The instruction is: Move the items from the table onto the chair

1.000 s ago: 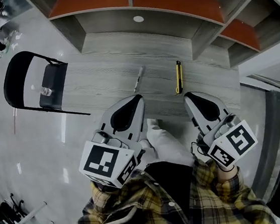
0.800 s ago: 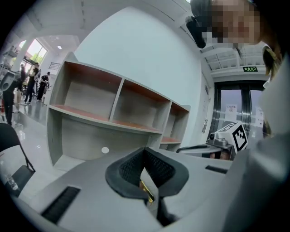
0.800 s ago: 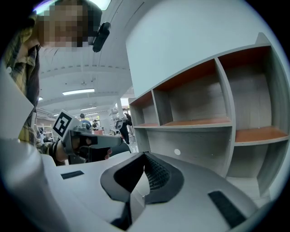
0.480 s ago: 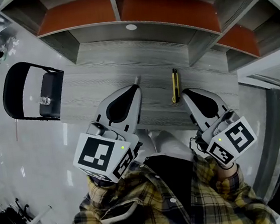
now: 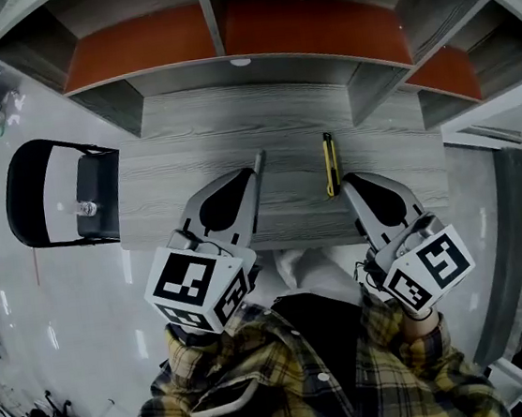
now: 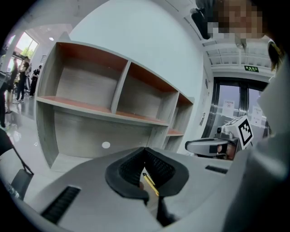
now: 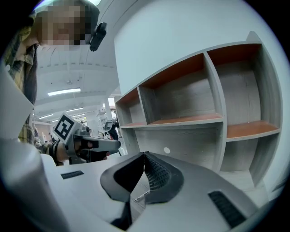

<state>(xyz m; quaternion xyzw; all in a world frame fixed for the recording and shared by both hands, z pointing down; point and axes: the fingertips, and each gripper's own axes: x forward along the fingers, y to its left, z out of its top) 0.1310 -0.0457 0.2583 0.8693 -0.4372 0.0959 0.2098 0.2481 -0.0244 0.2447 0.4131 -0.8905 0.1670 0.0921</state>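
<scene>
Two items lie on the table (image 5: 195, 135): a silver pen (image 5: 260, 158) at twelve o'clock of the left gripper (image 5: 250, 174), a yellow knife (image 5: 330, 161) at eleven o'clock of the right gripper (image 5: 348, 181). Both claws are pressed together, empty (approach, I judge). Next: spread, pinch, carry to the chair (image 5: 97, 180) at nine o'clock.

A grey wood-grain worktop (image 5: 194, 126) stands against an open grey shelf unit (image 5: 314, 28) with orange-brown boards, backed by a plain white wall (image 6: 145, 41). Glossy pale floor (image 5: 74, 301) spreads to the left, where a black folding chair (image 5: 103, 189) stands just beside the worktop. A long ceiling light (image 7: 63, 92) glows.
</scene>
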